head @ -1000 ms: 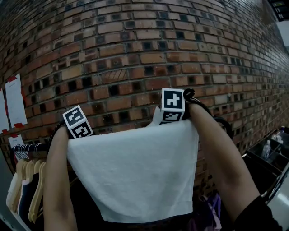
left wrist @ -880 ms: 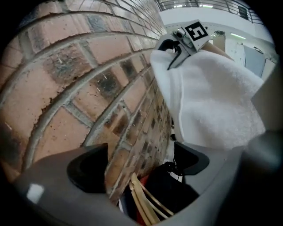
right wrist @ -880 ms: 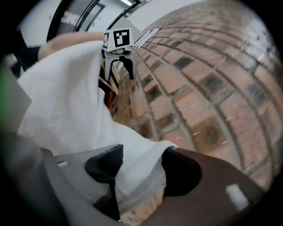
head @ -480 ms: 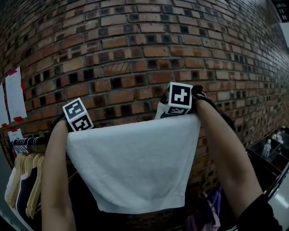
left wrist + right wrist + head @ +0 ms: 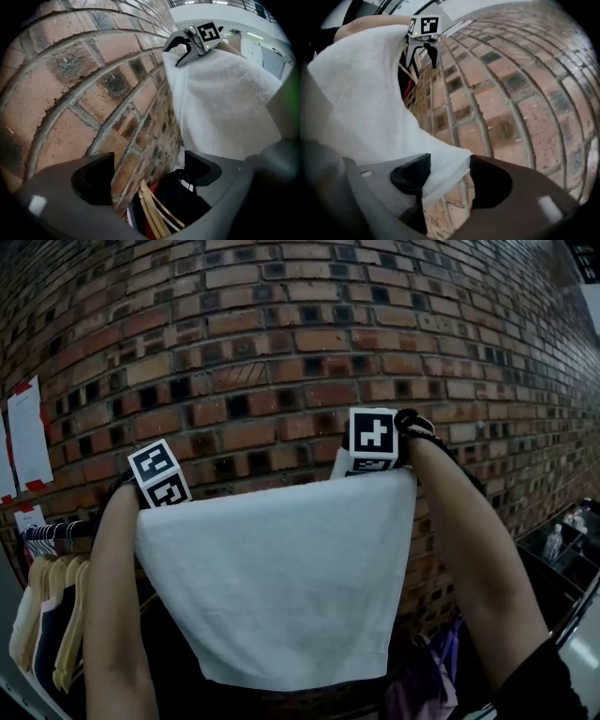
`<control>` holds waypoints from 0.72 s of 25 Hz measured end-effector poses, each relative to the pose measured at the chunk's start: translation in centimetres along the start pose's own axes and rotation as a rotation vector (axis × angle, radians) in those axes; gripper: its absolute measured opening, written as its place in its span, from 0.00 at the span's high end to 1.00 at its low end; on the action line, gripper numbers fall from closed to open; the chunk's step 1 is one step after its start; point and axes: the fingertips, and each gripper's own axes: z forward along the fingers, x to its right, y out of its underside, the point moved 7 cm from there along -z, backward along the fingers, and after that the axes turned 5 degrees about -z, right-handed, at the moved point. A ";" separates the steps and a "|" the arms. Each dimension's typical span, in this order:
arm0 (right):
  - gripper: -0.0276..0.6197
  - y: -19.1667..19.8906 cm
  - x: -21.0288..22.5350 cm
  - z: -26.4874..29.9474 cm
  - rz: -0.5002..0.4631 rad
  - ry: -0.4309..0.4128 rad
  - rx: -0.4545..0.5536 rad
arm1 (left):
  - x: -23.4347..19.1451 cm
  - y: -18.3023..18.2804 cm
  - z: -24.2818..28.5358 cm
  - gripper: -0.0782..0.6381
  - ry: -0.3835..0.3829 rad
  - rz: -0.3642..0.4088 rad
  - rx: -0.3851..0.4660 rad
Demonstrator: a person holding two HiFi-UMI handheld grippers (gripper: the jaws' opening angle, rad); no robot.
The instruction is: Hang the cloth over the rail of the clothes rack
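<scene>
One corner of cloth [image 5: 272,587] pinched in right gripper [image 5: 447,176], left gripper [image 5: 147,173] gaping, cloth slightly higher than before.

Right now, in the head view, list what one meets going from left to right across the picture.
wooden hangers → left gripper → white cloth → right gripper → dark bins
</scene>
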 end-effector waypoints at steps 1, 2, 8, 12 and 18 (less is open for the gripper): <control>0.55 -0.1 -0.1 0.0 0.012 -0.033 0.017 | 0.0 0.1 0.0 0.21 0.006 -0.010 -0.004; 0.55 0.0 -0.2 0.0 0.029 -0.061 0.035 | 0.0 0.2 0.1 0.21 0.010 -0.017 -0.007; 0.55 2.4 0.3 0.8 0.008 -0.033 -0.082 | 0.0 0.4 0.3 0.21 0.020 -0.027 -0.014; 0.55 1.8 0.2 0.7 0.039 -0.006 -0.003 | -0.2 0.1 0.1 0.21 -0.003 -0.003 0.002; 0.55 -2.2 1.9 -2.9 -0.054 0.268 0.151 | -0.7 -1.6 -1.8 0.25 -0.143 0.116 0.134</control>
